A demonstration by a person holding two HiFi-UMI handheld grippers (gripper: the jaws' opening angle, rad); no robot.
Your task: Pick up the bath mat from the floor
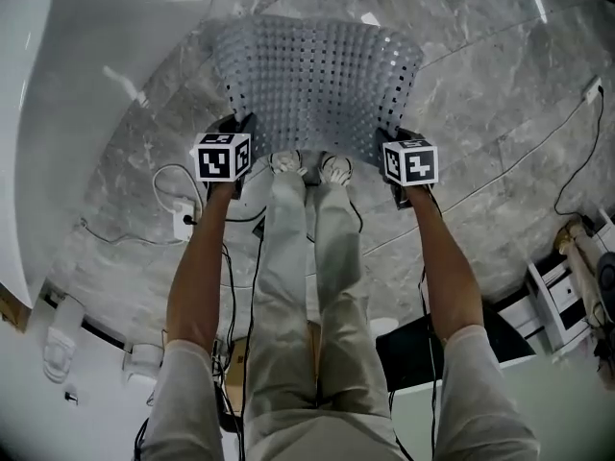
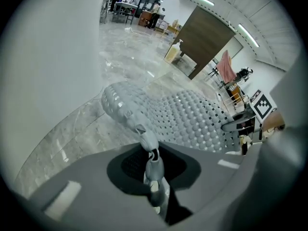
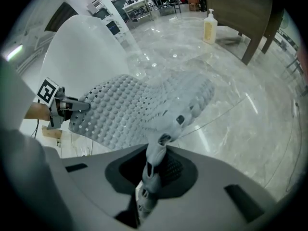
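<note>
A grey perforated rubber bath mat (image 1: 317, 80) hangs stretched between my two grippers above the marble floor (image 1: 480, 94). My left gripper (image 1: 236, 128) is shut on the mat's near left corner, and in the left gripper view the mat's (image 2: 183, 117) edge is pinched between the jaws of that gripper (image 2: 150, 154). My right gripper (image 1: 396, 139) is shut on the near right corner; in the right gripper view the mat (image 3: 130, 109) runs out from that gripper's (image 3: 159, 146) closed jaws toward the other gripper (image 3: 57, 107). The mat's far edge sags away from me.
A white bathtub (image 1: 67, 75) curves along the left. Cables (image 1: 183, 209) and a white power strip lie on the floor by my feet (image 1: 312, 166). A white rack (image 1: 557, 301) stands at the right. A soap bottle (image 3: 210, 27) and a brown partition (image 3: 240, 13) are farther off.
</note>
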